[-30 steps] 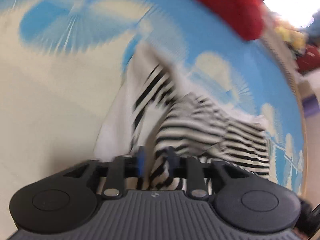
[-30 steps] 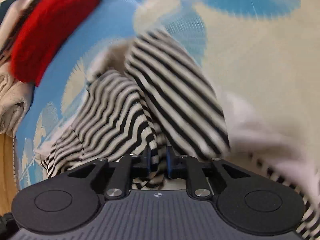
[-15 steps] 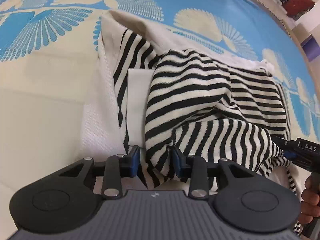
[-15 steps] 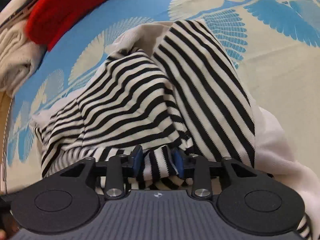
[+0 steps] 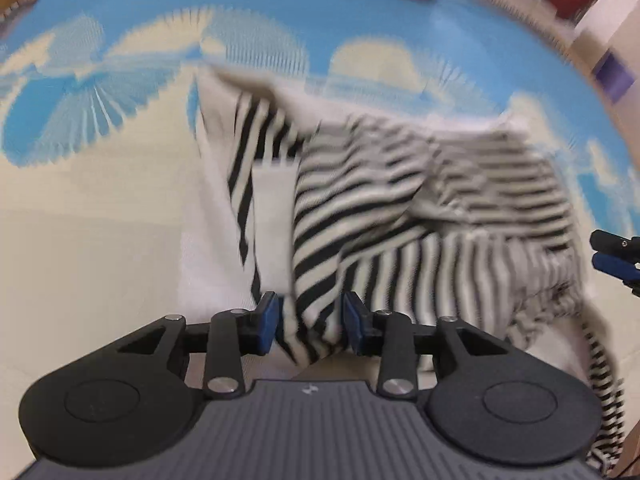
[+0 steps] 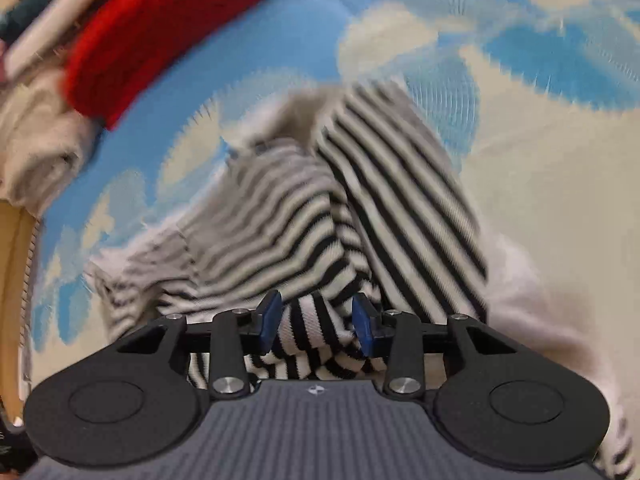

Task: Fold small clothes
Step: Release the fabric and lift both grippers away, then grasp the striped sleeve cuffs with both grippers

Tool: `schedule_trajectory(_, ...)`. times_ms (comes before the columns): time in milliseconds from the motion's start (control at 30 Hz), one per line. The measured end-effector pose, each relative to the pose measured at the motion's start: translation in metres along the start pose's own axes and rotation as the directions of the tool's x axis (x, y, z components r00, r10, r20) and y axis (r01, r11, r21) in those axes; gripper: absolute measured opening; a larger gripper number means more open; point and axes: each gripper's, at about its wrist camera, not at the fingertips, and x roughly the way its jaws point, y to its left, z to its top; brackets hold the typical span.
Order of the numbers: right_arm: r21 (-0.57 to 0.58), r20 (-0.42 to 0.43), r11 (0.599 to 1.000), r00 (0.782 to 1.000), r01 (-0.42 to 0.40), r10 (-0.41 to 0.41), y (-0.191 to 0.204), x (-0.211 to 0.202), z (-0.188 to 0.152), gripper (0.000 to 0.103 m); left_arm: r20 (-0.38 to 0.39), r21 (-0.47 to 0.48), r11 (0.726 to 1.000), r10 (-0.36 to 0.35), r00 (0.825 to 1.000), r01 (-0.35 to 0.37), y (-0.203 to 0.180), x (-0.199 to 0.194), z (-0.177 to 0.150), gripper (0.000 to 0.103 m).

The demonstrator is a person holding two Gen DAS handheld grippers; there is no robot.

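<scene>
Striped garment (image 5: 400, 208) bunched on blue-and-cream patterned mat (image 5: 100, 240).
Left gripper (image 5: 311, 326) and right gripper (image 6: 317, 322): jaws spread, striped fabric lying between them; red item (image 6: 160, 28) beyond.

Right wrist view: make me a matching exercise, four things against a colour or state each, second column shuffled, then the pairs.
Things:
1. garment
2. cloth at upper left
3. mat
4. right tool

Colour or state:
a. blue and cream pattern
b. jaws apart, fabric bunched between them
c. black-and-white stripes, crumpled
d. red

Pairs: 1-c, 2-d, 3-a, 4-b
</scene>
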Motion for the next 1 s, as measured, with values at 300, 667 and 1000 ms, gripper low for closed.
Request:
schedule_trajectory(300,-0.117,0.316,0.993,0.948,-0.006,0.043,-0.030,-0.158,-0.028,0.042,0.221,0.032,0.999,0.025,0.975,-0.032,-0.006,-0.133,-0.057,0.044)
schedule_trajectory(667,-0.092,0.245,0.994,0.969,0.062,-0.038,-0.107,-0.215,-0.138,0.043,0.256,0.000,0.996,0.090,0.963,-0.093,0.012,-0.154,-0.203,0.044)
schedule_trajectory(1000,0.025,0.120,0.993,0.985,0.118,-0.121,-0.155,-0.172,-0.166,0.045,0.074,-0.049,0.995,0.093,0.993,-0.090,0.030,-0.118,-0.221,0.057)
